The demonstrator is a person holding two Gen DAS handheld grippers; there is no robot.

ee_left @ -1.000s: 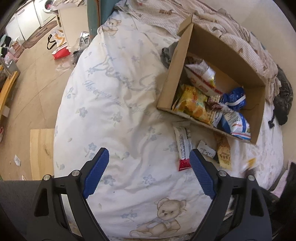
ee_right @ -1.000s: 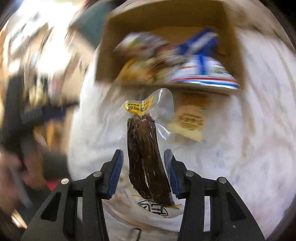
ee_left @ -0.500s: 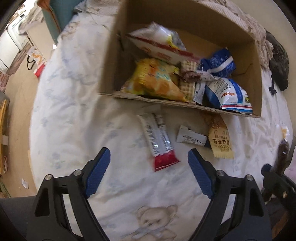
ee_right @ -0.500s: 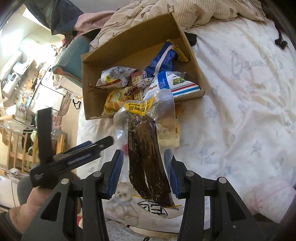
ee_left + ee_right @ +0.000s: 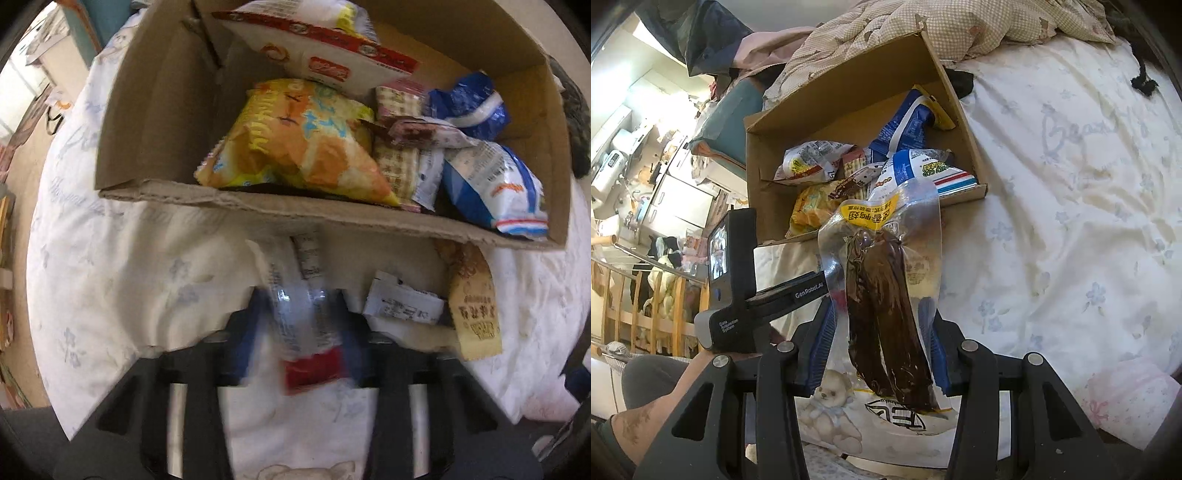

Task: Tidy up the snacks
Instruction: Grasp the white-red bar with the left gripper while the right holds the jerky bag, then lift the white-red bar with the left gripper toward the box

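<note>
Left wrist view shows the change: the left gripper [image 5: 301,325], which stood spread wide above the bedsheet [image 5: 110,280] a second ago, has dropped over the red-ended snack bar [image 5: 303,321] lying just in front of the cardboard box [image 5: 155,110], and its jaws have just been closing with the bar between them. The fingers [image 5: 255,314] are blurred, so I cannot tell whether the pads press the wrapper yet, though they sit tight against both its sides. Judging by this, the pick is nearly made and a lift into the box should follow. Two packets remain on the sheet beside it: a white sachet [image 5: 404,304] and a tan packet [image 5: 474,306], both just outside the box wall.

Right wrist view shows the right gripper [image 5: 882,332] pinching a clear vacuum pack of dark meat [image 5: 882,295], held above the bed in front of the box and unchanged over the second; it is not yet in the box.
</note>
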